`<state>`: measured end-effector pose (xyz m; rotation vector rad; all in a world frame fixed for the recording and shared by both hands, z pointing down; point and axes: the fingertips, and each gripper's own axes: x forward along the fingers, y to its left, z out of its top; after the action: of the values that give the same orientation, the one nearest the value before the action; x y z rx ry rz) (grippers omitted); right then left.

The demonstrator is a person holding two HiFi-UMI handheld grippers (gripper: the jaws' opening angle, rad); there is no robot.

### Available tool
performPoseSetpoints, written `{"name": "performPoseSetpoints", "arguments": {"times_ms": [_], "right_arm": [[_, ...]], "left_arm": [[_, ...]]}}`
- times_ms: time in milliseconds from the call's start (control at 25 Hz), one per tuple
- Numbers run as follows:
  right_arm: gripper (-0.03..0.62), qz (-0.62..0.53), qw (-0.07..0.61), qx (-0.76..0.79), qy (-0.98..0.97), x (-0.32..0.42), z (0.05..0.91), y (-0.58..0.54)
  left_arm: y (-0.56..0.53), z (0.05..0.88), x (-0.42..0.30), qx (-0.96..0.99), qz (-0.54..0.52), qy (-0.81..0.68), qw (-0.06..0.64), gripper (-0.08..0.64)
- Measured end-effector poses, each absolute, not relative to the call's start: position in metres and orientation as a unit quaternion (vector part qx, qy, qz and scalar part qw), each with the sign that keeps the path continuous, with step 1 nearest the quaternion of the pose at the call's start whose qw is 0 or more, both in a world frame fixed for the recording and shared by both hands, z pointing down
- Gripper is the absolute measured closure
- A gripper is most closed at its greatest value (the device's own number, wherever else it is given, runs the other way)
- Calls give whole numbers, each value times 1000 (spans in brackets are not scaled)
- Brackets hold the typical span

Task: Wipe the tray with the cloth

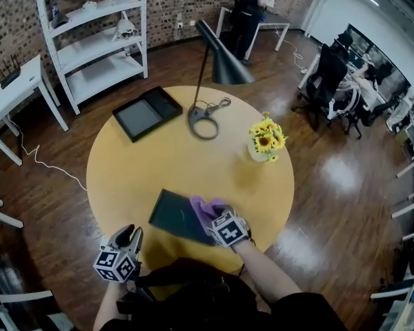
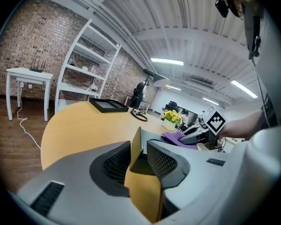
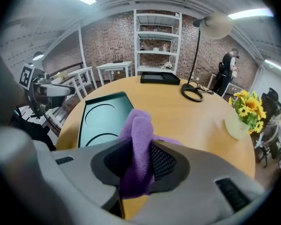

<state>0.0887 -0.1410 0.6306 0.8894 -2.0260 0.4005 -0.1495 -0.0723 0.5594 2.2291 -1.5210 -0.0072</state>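
A dark tray (image 1: 172, 216) lies flat near the front of the round yellow table (image 1: 138, 171). My right gripper (image 1: 217, 221) is shut on a bunched purple cloth (image 1: 205, 208), which rests on the tray's right end. In the right gripper view the cloth (image 3: 138, 130) fills the jaws of that gripper (image 3: 139, 156), with the tray (image 3: 103, 118) just ahead and to the left. My left gripper (image 1: 130, 238) hovers at the table's front-left edge, short of the tray's left corner. Its jaws (image 2: 139, 151) stand a little apart with nothing between them.
A second black tray (image 1: 147, 112) sits at the table's far left. A lamp base (image 1: 203, 124) with its black shade (image 1: 224, 64) and a vase of yellow flowers (image 1: 265, 140) stand farther back. A white shelf (image 1: 96, 40) and a person (image 1: 252, 5) are beyond the table.
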Motion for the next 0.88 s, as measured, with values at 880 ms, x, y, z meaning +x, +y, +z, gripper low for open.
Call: {"name": "performPoseSetpoints", "arguments": {"times_ms": [880], "right_arm": [[485,50,437,235,-867,-73,616,-156]], "left_arm": [[-21,556,-207,745,-65,-615,249,459]]}}
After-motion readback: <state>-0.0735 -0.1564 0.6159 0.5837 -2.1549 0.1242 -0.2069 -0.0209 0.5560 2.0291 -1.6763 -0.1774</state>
